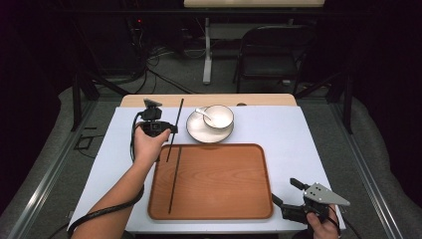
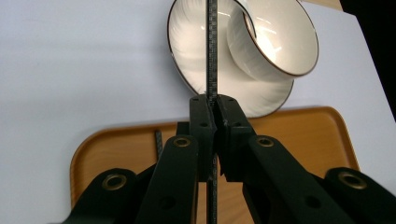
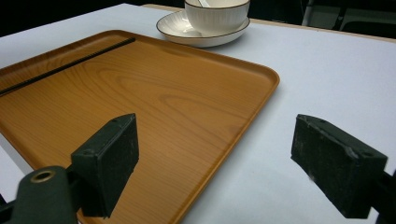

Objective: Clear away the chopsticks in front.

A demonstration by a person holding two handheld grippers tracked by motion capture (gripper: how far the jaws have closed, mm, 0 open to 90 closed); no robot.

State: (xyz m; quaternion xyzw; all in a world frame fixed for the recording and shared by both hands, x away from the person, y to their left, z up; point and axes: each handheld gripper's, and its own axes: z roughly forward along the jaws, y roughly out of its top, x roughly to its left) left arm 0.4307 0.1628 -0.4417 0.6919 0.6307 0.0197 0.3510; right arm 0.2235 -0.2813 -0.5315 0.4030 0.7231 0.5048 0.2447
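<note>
High view: left gripper [image 1: 171, 130] lifting one black chopstick [image 1: 175, 128] beside the far left corner of the wooden tray [image 1: 219, 199].

Left gripper view shows the jaws pressed together on the chopstick, which runs straight up between the pads and crosses in front of the white plate [image 2: 187, 51] and the bowl [image 2: 280, 42] standing on it. A second chopstick [image 1: 174, 179] lies flat on the tray, along its left side. A white spoon [image 1: 203, 113] rests in the bowl. At the near right corner of the white table [image 1: 283, 129], just off the tray, the right gripper [image 3: 229, 163] sits low with its jaws spread wide and nothing between them.
</note>
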